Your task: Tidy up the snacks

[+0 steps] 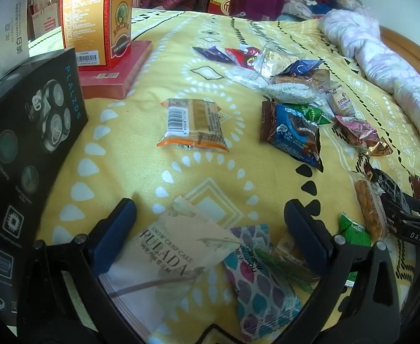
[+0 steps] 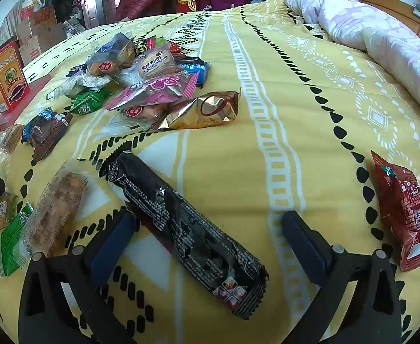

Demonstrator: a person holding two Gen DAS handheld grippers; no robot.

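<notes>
Snack packets lie scattered on a yellow patterned bedspread (image 1: 141, 172). My left gripper (image 1: 210, 218) is open, low over a white PULADA packet (image 1: 164, 261) and a scale-patterned packet (image 1: 261, 281) that lie between its fingers. An orange-edged wafer packet (image 1: 194, 126) and a blue-brown packet (image 1: 293, 134) lie further ahead. My right gripper (image 2: 208, 226) is open over a long black packet (image 2: 181, 226) that lies slantwise between its fingers. A clear biscuit packet (image 2: 53, 209) lies to its left, a red packet (image 2: 405, 212) to its right. A heap of mixed snacks (image 2: 152, 77) lies ahead.
A black shaver box (image 1: 23, 166) stands at the left, with a red-orange carton (image 1: 95, 17) on a flat red box (image 1: 115, 71) behind it. A rolled pale quilt (image 2: 367, 28) lies along the right side by the wooden headboard. People and cardboard boxes are beyond the bed.
</notes>
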